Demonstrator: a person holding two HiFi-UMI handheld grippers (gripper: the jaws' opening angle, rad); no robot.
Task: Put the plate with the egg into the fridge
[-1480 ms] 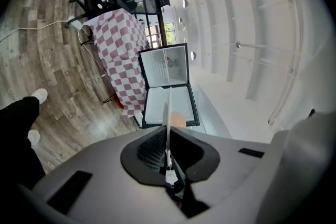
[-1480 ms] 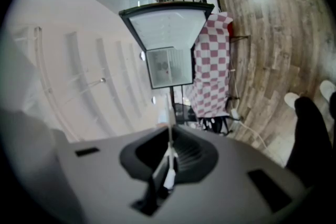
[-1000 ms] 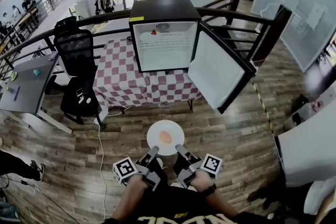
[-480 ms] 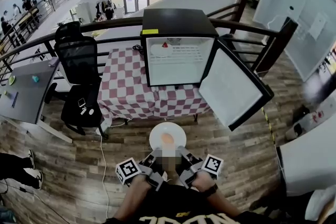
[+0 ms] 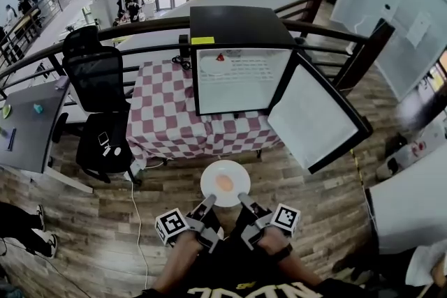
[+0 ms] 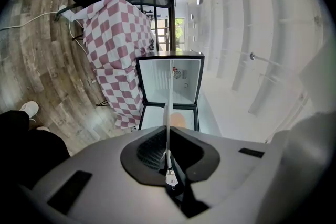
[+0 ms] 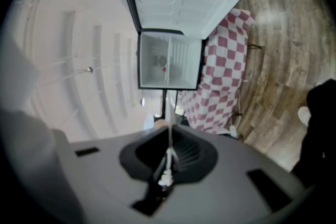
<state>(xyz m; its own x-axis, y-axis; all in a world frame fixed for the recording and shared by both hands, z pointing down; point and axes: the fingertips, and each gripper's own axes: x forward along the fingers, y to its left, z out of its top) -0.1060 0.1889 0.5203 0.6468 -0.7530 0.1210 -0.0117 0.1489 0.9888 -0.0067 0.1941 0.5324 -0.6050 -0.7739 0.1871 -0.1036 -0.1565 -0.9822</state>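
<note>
Head view shows the fridge [image 5: 237,28] standing on a bench [image 5: 164,115] that is covered with a red and white checked cloth. The fridge door [image 5: 314,115] is swung fully open at the right side of the fridge, so the white inside with its wire shelf is visible. The plate [image 5: 236,174] is held in the air above the wooden floor [image 5: 314,192], in front of the fridge and well apart from it. The egg [image 5: 223,183] lies at the middle of the plate.

The left gripper [image 5: 209,201] holds the rim of the plate that is farthest from the fridge, on the left side. The right gripper [image 5: 242,199] holds the same rim on the right side. In the left gripper view the jaws are almost together and pinch the thin edge of the plate, with the open fridge straight ahead behind it. In the right gripper view the jaws are narrow in the same way, closed on the plate rim.

A black office chair [image 5: 94,77] stands left of the fridge, beside the bench.
</note>
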